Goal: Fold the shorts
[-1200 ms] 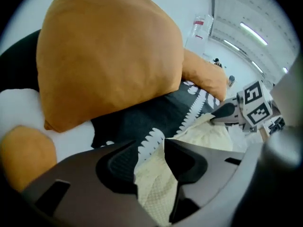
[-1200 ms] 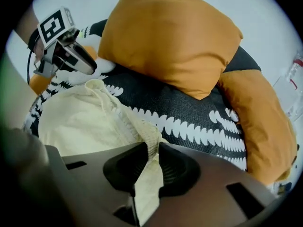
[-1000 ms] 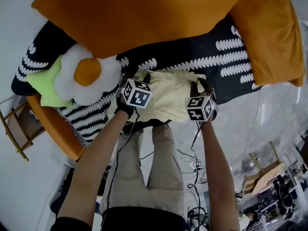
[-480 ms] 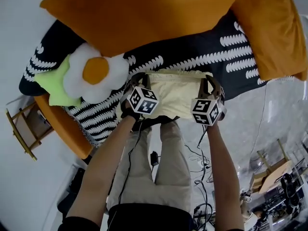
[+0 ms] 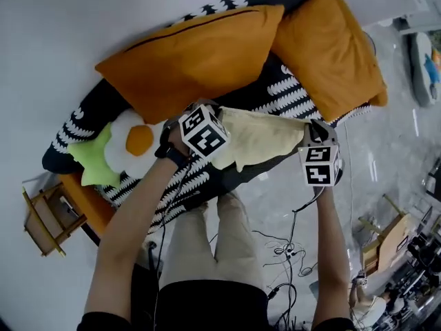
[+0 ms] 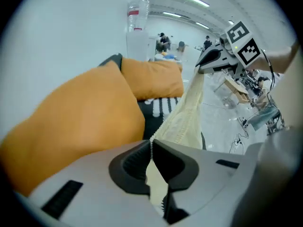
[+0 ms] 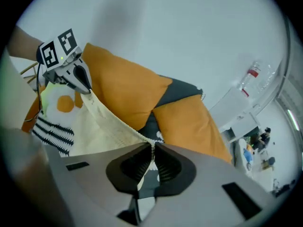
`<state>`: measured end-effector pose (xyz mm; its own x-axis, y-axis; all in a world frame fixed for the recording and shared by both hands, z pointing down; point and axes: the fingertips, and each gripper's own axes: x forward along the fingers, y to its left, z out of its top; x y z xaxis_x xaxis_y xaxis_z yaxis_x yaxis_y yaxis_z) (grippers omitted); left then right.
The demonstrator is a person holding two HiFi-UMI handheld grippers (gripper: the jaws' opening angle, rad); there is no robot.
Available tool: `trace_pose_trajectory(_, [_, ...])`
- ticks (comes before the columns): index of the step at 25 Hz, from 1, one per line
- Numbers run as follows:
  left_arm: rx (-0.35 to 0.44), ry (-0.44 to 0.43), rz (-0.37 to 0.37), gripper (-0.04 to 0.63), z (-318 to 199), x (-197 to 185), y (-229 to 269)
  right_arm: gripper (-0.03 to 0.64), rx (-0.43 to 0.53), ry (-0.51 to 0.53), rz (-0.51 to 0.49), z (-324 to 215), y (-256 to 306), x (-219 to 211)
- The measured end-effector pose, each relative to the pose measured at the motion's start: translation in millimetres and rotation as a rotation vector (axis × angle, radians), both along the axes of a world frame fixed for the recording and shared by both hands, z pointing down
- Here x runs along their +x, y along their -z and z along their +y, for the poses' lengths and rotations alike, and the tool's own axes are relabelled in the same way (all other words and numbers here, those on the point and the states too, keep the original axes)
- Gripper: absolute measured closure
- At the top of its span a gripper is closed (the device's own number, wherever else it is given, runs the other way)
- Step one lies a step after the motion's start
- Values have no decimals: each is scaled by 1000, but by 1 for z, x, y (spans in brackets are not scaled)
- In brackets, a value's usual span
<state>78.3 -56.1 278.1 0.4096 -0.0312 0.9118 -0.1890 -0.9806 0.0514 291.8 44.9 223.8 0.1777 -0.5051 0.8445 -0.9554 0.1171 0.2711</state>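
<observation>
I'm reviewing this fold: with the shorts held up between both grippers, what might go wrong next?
1. The left gripper and the right gripper, whose jaws have just been closing, each pinch only a thin edge of the shorts, so an edge may slip free.
2. The hanging fabric could drag across the egg cushion and bunch when laid down.

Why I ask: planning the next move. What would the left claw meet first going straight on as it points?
Past the shorts it grips, the left claw would likely meet the black patterned cover beside the orange cushion; depth is unclear.
</observation>
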Motion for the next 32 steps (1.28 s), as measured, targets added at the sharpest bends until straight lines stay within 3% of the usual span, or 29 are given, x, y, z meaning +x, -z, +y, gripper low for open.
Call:
trace_pose_trajectory(7, [229, -172, 177, 568, -32, 124, 157, 574, 168, -201, 27, 20, 156, 84])
trace_pose_trajectory(9, [267, -198, 221, 568, -22, 134, 173, 572, 179, -223, 9, 39, 160, 83])
trace_pose_trajectory(12, [281, -220, 265, 568, 6, 124, 152, 571, 137, -236, -48, 81, 113, 55])
trace_pose_trajectory(16, [264, -266, 248, 568, 53, 73, 46, 572, 55, -279, -118, 146, -7, -19])
trace_pose_trajectory(22, [185, -255, 64, 568, 96, -72, -135, 577, -113, -288, -309, 209, -181, -197])
trace_pose_trajectory(26, [165, -247, 2, 566, 98, -153, -195, 577, -142, -180, -311, 209, -222, -289])
trace_pose_trajectory(32, [184, -159, -29, 565, 73, -241, -213, 578, -145, 71, -305, 182, -226, -399])
